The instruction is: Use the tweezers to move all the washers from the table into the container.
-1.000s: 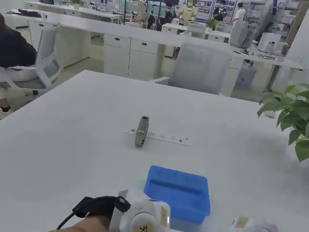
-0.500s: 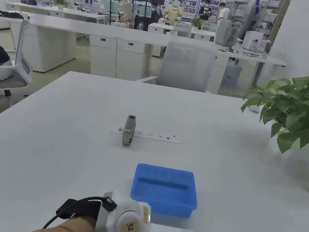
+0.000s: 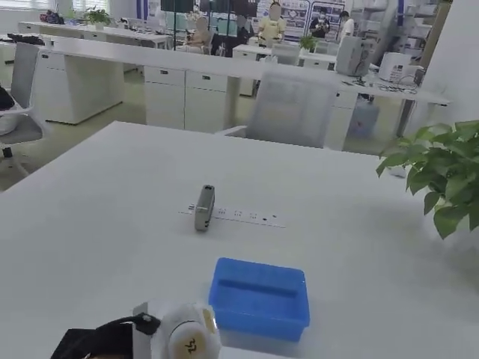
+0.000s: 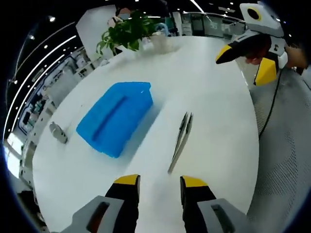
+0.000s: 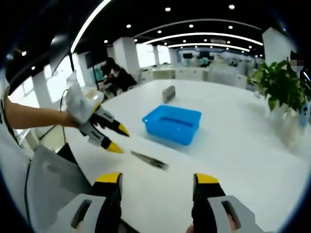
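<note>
Yellow tips mark the left gripper [image 4: 160, 180], and its jaws are spread apart with nothing between them. I think they are wide so they can take the tweezers [image 4: 181, 136]. The tweezers lie flat on the white bench [image 4: 218, 121], just ahead of these jaws at 12 o'clock, not touching them. The right gripper [image 5: 157, 178] is spread and empty too, and faces the tweezers from the other side. Farther off, at 11 o'clock from the left jaws, sits the blue container [image 4: 116, 116], near the tweezers, probably so the trip to it is short.
</note>
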